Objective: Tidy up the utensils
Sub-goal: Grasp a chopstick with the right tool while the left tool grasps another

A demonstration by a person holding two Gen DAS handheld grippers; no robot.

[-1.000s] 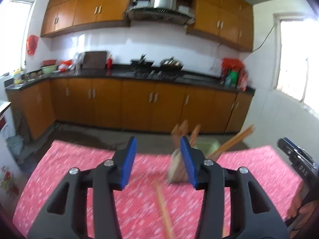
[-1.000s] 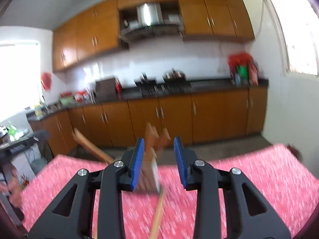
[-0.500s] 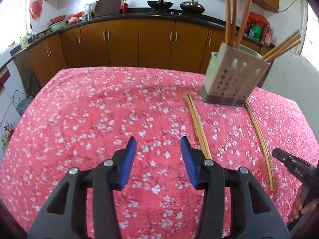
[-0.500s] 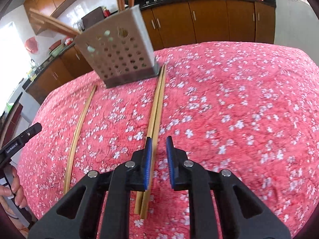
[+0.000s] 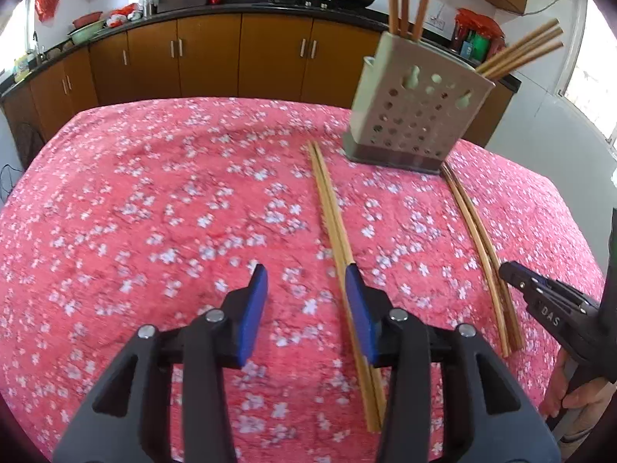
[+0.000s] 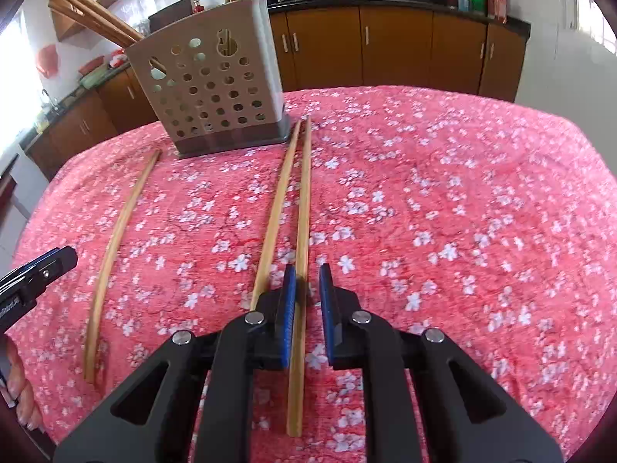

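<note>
Chopsticks (image 6: pixel 304 200), slender bamboo, on floral cloth (image 6: pixel 443 200); right tool (image 6: pixel 307 281) nearly together around one, left tool (image 5: pixel 304 281) apart.

A pink-red cloth with small white blossoms (image 5: pixel 162 200) covers the tabletop. The perforated plastic utensil holder (image 5: pixel 416 115) is pale grey-beige with a darker grey base and round holes across its sides. The slim wooden chopsticks lying on the cloth (image 5: pixel 331 212) are light tan; the second pair (image 5: pixel 478 239) is a darker brown. Both tongs have black frames with blue pads (image 5: pixel 254 308). The kitchen cabinets (image 5: pixel 208 58) are orange-brown wood under a black counter.
</note>
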